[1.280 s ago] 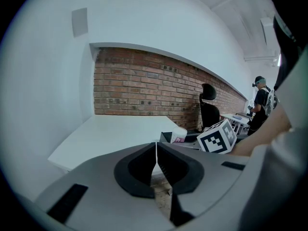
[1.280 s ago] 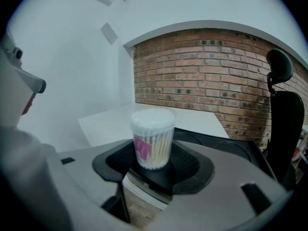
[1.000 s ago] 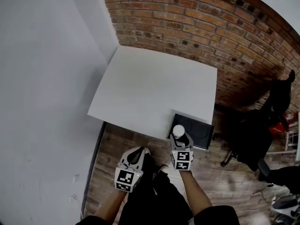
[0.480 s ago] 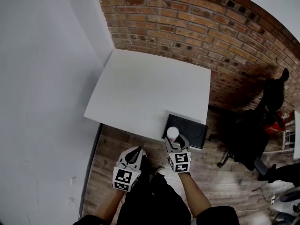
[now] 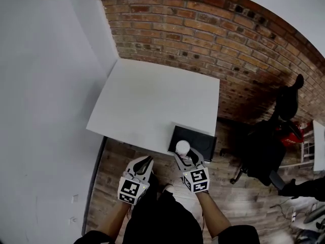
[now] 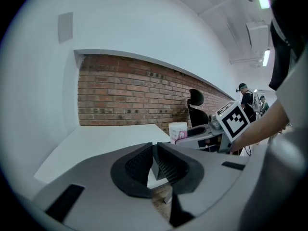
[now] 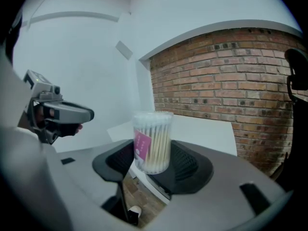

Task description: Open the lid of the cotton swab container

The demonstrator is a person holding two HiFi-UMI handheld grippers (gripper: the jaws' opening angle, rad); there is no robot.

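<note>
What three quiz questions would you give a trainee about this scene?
1. What stands between the jaws of the right gripper?
A) a cotton swab container
B) a coffee mug
C) nothing
2. True or false: the jaws of the left gripper stand wide apart.
3. Fill in: the wall behind the white table is made of ____.

Key: 1 A; 2 false, they are shut with nothing between them; 3 brick.
</note>
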